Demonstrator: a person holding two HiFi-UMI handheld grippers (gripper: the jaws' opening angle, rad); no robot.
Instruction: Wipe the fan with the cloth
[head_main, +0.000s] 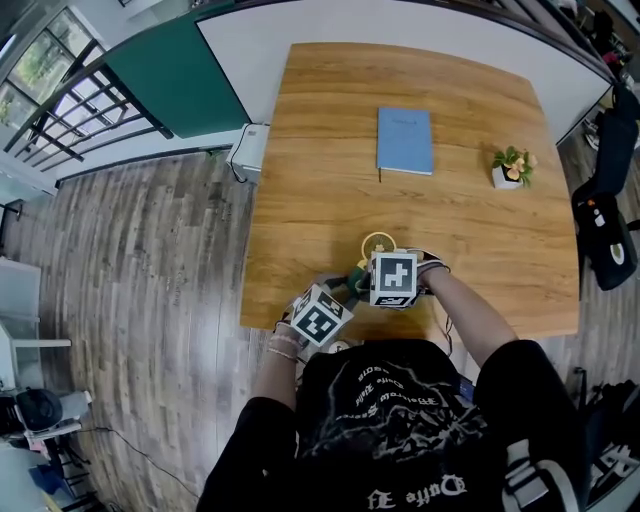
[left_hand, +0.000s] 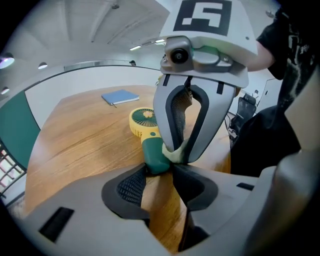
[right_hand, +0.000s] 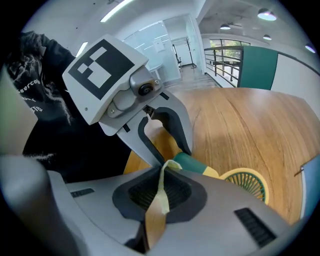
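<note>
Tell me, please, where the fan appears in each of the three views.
Head view: fan just below centre.
Left gripper view: centre, slightly left.
Right gripper view: lower right.
Shared landmark: blue notebook, lying beyond the fan's head.

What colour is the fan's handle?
The fan's handle is dark green; the left gripper view shows it best.

Three looks at one fan (head_main: 378, 243)
High above it looking down; twice close beside it, facing each other across it.

bright even daylight, sharp, fisheye-warped edges
</note>
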